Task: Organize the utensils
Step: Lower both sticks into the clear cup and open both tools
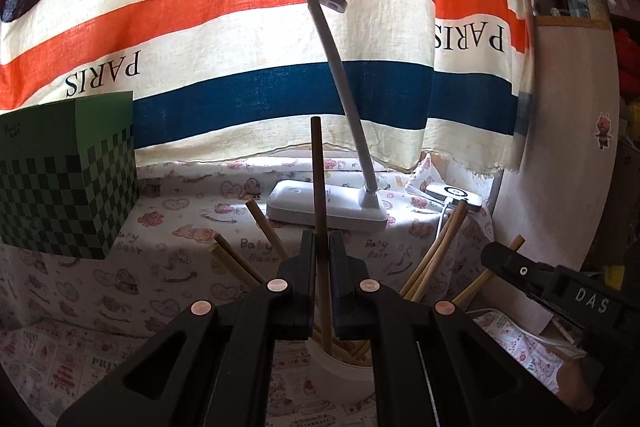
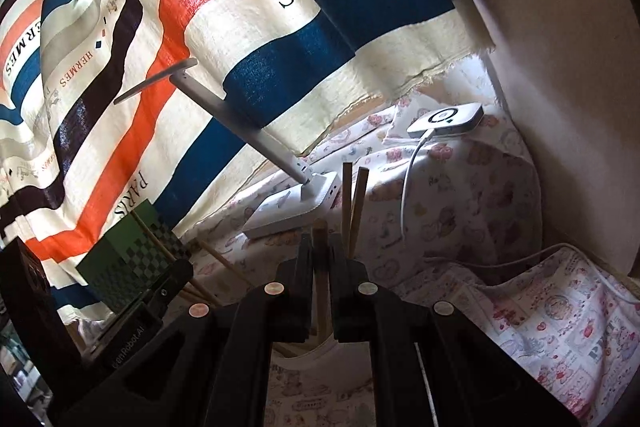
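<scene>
My left gripper (image 1: pixel 322 241) is shut on a dark brown chopstick (image 1: pixel 318 179) that stands upright between its jaws, its lower end in a white cup (image 1: pixel 340 367) below. Several light wooden chopsticks (image 1: pixel 434 251) fan out of that cup. My right gripper (image 2: pixel 320 241) is shut on a brown chopstick (image 2: pixel 320 235) over the same white cup (image 2: pixel 320 353), with two light chopsticks (image 2: pixel 356 203) standing just right of its jaws. The right gripper also shows at the right of the left wrist view (image 1: pixel 532 275), and the left gripper at the lower left of the right wrist view (image 2: pixel 156 295).
A white desk lamp (image 1: pixel 324 205) stands behind the cup on the bear-print tablecloth (image 1: pixel 172 267). A green checkered box (image 1: pixel 68 175) is at the left. A white charger pad (image 2: pixel 446 119) with a cable lies at the back right. A striped curtain (image 1: pixel 240 47) hangs behind.
</scene>
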